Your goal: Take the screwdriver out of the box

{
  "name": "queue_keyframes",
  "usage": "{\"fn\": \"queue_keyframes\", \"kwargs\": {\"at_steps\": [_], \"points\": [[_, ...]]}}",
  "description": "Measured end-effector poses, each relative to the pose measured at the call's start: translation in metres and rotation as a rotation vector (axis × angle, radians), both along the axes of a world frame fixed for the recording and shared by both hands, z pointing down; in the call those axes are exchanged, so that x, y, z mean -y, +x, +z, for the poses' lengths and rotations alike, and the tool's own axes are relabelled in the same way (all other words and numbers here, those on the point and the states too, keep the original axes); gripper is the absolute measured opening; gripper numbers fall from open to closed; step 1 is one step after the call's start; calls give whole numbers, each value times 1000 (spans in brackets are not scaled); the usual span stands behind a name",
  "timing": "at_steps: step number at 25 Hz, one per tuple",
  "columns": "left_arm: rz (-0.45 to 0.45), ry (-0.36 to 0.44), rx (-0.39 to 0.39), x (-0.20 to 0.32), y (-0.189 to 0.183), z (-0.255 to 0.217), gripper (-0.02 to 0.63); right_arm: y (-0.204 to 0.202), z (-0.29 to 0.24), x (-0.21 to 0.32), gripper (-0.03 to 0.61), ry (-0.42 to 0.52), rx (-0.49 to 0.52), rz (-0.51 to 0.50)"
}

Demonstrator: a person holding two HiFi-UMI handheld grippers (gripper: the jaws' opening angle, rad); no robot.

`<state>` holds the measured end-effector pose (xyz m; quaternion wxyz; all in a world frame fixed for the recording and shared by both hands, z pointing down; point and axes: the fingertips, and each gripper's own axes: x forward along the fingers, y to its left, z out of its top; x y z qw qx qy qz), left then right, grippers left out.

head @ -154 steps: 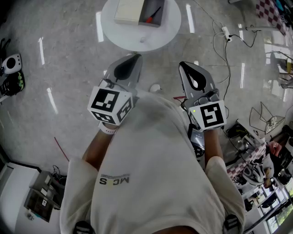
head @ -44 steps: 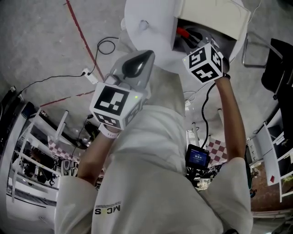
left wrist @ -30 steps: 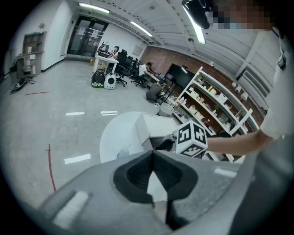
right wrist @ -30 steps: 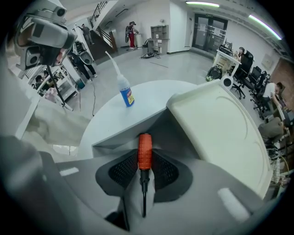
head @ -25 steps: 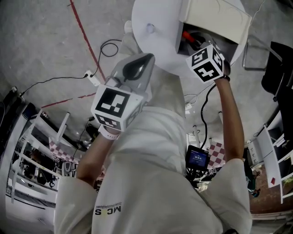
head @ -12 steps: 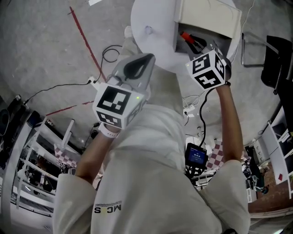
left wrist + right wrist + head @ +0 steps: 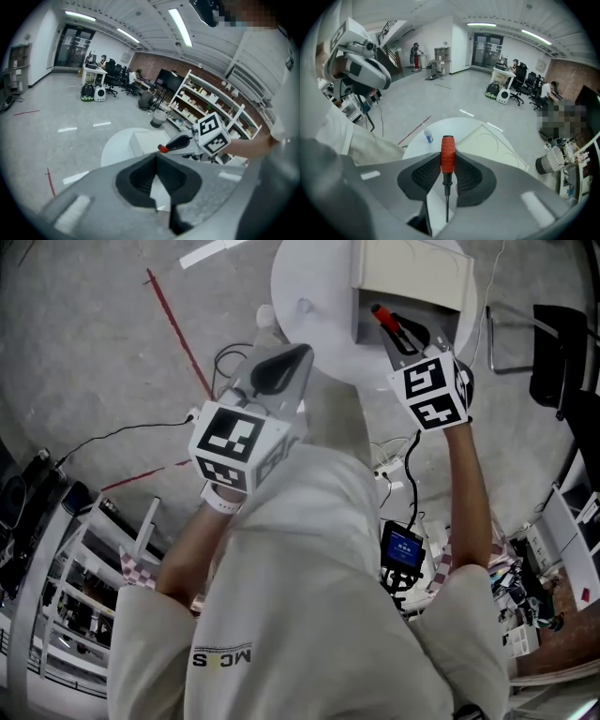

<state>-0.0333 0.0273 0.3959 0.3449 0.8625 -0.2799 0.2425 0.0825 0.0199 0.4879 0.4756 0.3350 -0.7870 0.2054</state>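
- Looking down in the head view, I hold my right gripper (image 7: 401, 332) at the open side of the cream box (image 7: 412, 273) on the round white surface (image 7: 314, 287). Its jaws grasp the screwdriver (image 7: 382, 314), whose red handle sticks out past the tips. My left gripper (image 7: 298, 354) hangs off the surface's edge, apart from the box.
- In the left gripper view, my left gripper (image 7: 156, 158) has its jaws clenched tip to tip, with nothing between them. Past them I see the right gripper (image 7: 183, 142) with the screwdriver's (image 7: 162, 148) red end showing, in front of the box (image 7: 143, 140) on the surface (image 7: 115, 150).
- In the right gripper view, my right gripper (image 7: 447, 161) clamps the screwdriver (image 7: 447, 154) by its red handle. The handle points forward and the thin metal shaft runs back toward the camera. Beyond it lie the surface (image 7: 440, 127), the box (image 7: 490, 140) and a small bottle (image 7: 428, 136). The left gripper (image 7: 361, 65) shows at upper left.
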Motion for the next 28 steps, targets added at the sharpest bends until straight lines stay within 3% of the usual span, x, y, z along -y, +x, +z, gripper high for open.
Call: {"fn": "queue_keyframes", "kwargs": {"at_steps": [18, 28], "points": [[90, 116, -52, -15, -7, -84, 0, -26, -151, -18, 91, 241, 176, 211], [84, 232, -65, -41, 8, -145, 0, 3, -236, -66, 91, 454, 297, 392]]}}
